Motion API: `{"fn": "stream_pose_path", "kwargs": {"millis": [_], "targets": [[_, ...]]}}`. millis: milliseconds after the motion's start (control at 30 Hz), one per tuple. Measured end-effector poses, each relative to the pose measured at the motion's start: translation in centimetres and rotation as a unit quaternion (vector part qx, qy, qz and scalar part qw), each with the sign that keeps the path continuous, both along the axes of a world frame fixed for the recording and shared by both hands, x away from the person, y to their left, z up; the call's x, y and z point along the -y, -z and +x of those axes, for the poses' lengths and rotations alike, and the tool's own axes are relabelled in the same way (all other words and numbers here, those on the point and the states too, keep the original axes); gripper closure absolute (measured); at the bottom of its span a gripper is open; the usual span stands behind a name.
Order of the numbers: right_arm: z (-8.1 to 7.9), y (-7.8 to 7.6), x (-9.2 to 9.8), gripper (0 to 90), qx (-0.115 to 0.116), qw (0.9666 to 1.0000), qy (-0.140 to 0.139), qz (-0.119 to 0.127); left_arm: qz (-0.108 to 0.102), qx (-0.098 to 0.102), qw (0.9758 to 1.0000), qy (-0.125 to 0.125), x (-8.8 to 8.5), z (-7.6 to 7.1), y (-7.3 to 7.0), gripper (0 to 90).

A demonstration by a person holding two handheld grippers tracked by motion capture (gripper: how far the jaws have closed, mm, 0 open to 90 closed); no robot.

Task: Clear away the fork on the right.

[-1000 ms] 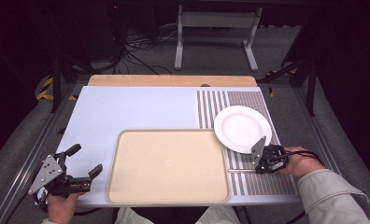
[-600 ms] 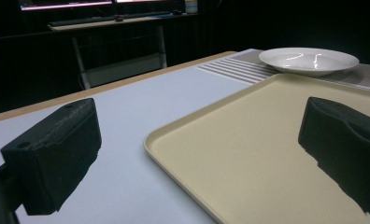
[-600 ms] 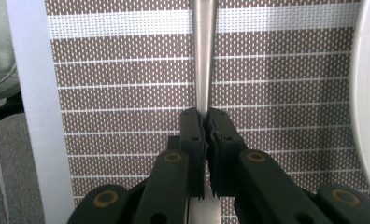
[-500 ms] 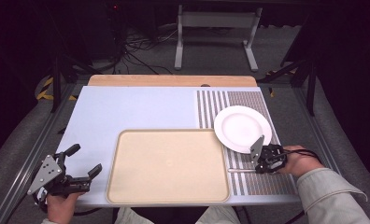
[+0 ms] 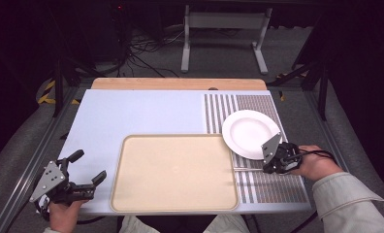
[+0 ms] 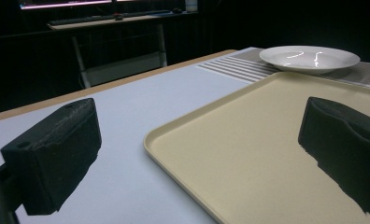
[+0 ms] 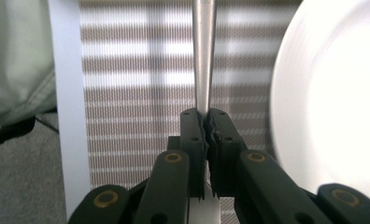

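My right gripper (image 5: 267,168) hovers over the striped mat (image 5: 272,187), just in front of the white plate (image 5: 250,132). In the right gripper view its jaws (image 7: 205,115) are shut on the thin handle of a silver utensil (image 7: 204,56), which runs straight out from them beside the plate (image 7: 332,102); its working end is out of frame. My left gripper (image 5: 90,165) rests at the table's front left corner, open and holding nothing. Its two pads (image 6: 57,154) frame the left edge of the beige tray (image 6: 267,154).
The beige tray (image 5: 175,172) lies bare at the table's front middle. A pale blue table surface (image 5: 132,114) stretches behind it to a wooden strip (image 5: 178,83) at the far edge. Cables and a metal stand sit on the floor beyond.
My right gripper has lifted slightly off the mat with the utensil handle in its jaws. The left gripper has stayed where it was.
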State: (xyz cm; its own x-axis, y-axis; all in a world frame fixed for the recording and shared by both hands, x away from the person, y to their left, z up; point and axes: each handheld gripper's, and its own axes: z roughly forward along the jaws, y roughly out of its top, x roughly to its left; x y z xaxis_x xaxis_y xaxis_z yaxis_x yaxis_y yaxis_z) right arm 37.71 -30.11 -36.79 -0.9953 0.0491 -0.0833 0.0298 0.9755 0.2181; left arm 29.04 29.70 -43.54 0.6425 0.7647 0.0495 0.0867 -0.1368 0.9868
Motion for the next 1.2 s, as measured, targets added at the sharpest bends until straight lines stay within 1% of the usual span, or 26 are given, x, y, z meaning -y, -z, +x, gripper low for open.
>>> {"fn": "stream_pose_path", "kwargs": {"millis": [67,133,233,267,300,333,367,433,467,533,567,600,700,800,1000,1200], "targets": [[0.1,-0.7,-0.9,86.1,0.012,0.9999,-0.006,0.008,-0.001,0.000,1.0000,0.000,0.0,0.0,0.0,0.1],[0.2,-1.5,-2.2,86.1,0.027,0.9995,-0.008,0.016,0.000,-0.002,1.0000,-0.001,0.0,0.1,0.0,0.1],[0.4,-2.3,-3.8,86.1,0.031,0.9990,-0.014,0.028,-0.001,0.000,1.0000,0.001,-0.1,0.0,0.0,0.1],[0.6,-2.4,-4.3,86.1,0.033,0.9986,-0.025,0.034,-0.001,0.001,1.0000,0.000,-0.1,0.0,0.0,0.1],[0.8,-2.5,-4.8,86.1,0.035,0.9984,-0.027,0.035,-0.001,0.001,1.0000,0.000,-0.1,0.0,0.0,0.1],[0.9,-2.7,-5.2,86.1,0.035,0.9985,-0.028,0.032,-0.003,0.000,1.0000,-0.001,-0.2,0.0,0.0,0.1],[1.0,-2.7,-5.7,86.1,0.035,0.9983,-0.030,0.035,-0.002,0.000,1.0000,0.000,-0.2,0.0,0.0,0.1],[1.3,-3.0,-6.6,86.1,0.039,0.9985,-0.032,0.021,-0.003,0.000,1.0000,0.000,-0.2,0.1,0.0,0.1],[1.3,-3.1,-7.0,86.1,0.043,0.9982,-0.033,0.025,-0.003,0.000,1.0000,0.001,-0.2,0.1,0.0,0.1],[1.5,-3.6,-7.7,86.1,0.041,0.9978,-0.038,0.035,-0.002,0.000,1.0000,0.002,-0.2,0.0,0.0,0.1],[1.7,-3.9,-8.4,86.1,0.044,0.9973,-0.042,0.041,-0.002,0.002,1.0000,0.003,-0.2,0.0,0.0,0.1],[1.7,-3.9,-8.4,86.1,0.044,0.9973,-0.042,0.041,-0.002,0.002,1.0000,0.003,-0.2,0.0,0.0,0.1],[2.1,-4.0,-9.4,86.0,0.046,0.9971,-0.043,0.042,-0.001,0.001,1.0000,0.003,-0.2,0.0,-0.1,0.1],[2.3,-4.0,-10.1,86.0,0.047,0.9966,-0.046,0.050,-0.002,0.001,1.0000,0.002,-0.2,0.1,0.0,0.1],[3.0,-3.9,-11.6,86.0,0.045,0.9958,-0.056,0.056,-0.002,0.000,1.0000,0.003,-0.2,0.1,0.0,0.1],[3.9,-3.3,-12.8,86.0,0.040,0.9961,-0.056,0.056,0.000,-0.001,1.0000,0.004,-0.3,0.1,0.0,0.1]]}}
